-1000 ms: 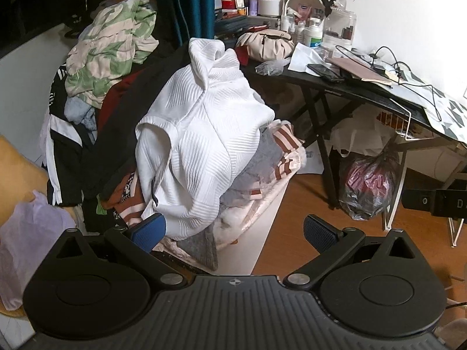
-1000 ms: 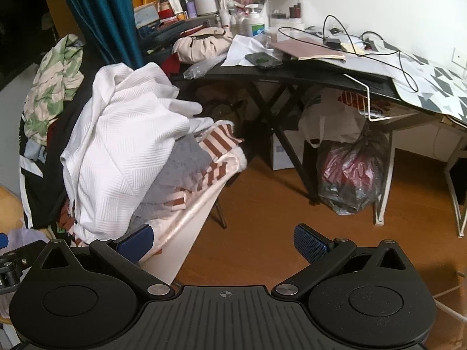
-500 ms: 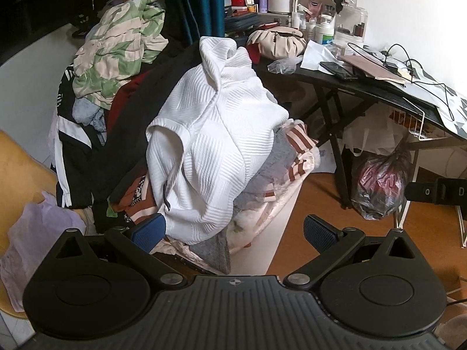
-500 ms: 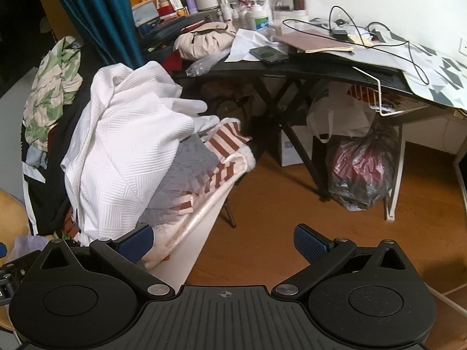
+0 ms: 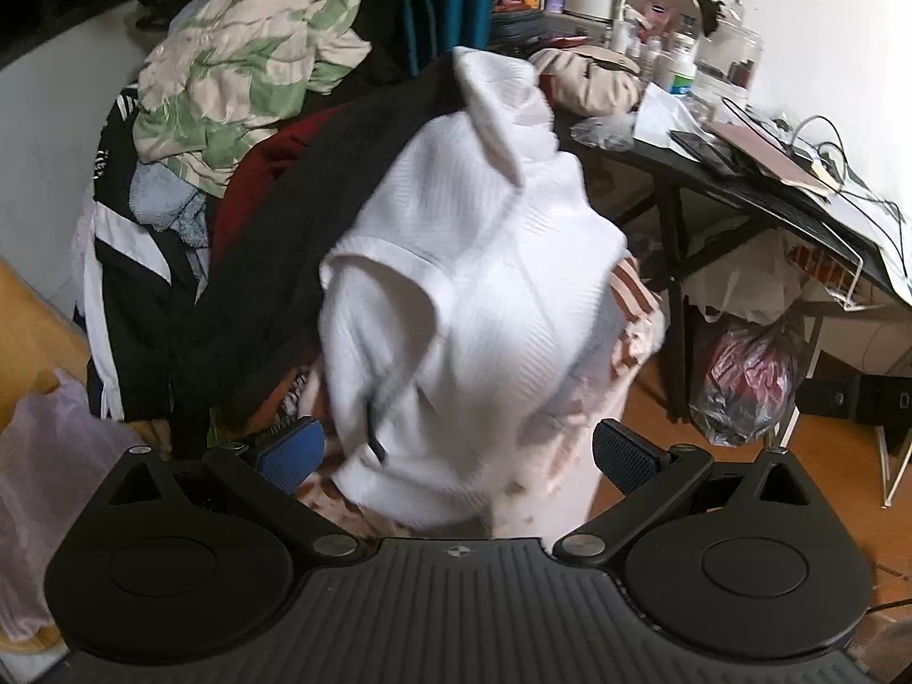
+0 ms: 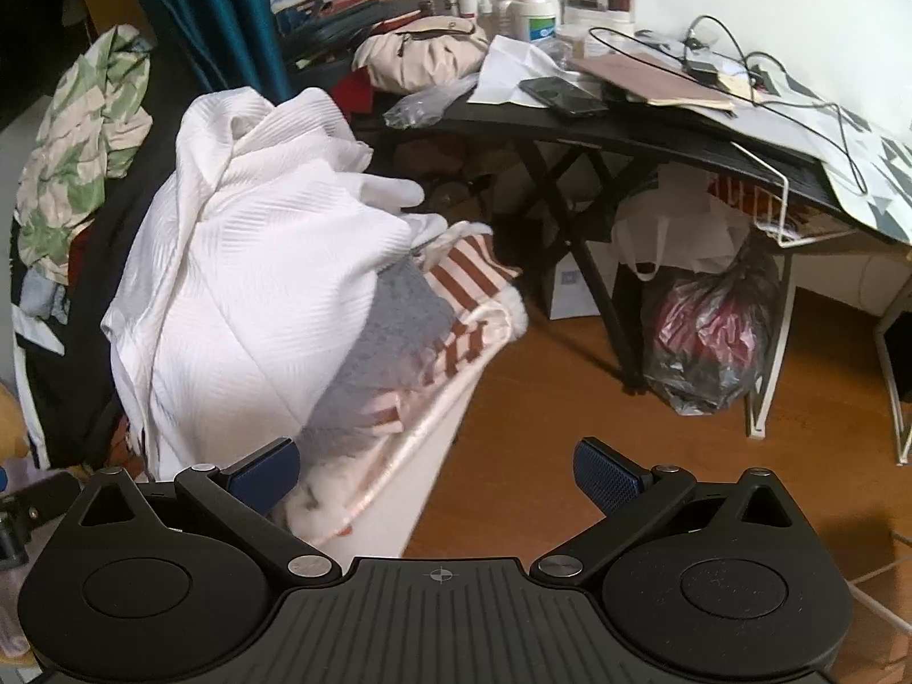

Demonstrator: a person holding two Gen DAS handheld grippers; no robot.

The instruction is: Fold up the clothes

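A white ribbed garment (image 5: 473, 296) lies on top of a heap of clothes; it also shows in the right wrist view (image 6: 251, 273). Under it lie a grey knit (image 6: 393, 330) and a brown-and-pink striped piece (image 6: 467, 279). My left gripper (image 5: 456, 450) is open, its jaws wide apart on either side of the white garment's lower hem, close to it. My right gripper (image 6: 436, 470) is open and empty, in front of the heap's lower right edge above pink fabric.
A green-and-cream garment (image 5: 245, 68), a dark red one and black-and-white clothes (image 5: 131, 262) fill the heap's left. A cluttered black desk (image 6: 627, 119) stands at right, a dark plastic bag (image 6: 707, 342) beneath it on the wooden floor (image 6: 570, 410). A teal curtain (image 6: 211, 11) hangs behind.
Both grippers have moved closer to the heap. The white garment now fills the space between my left gripper's open jaws. Both stay open.
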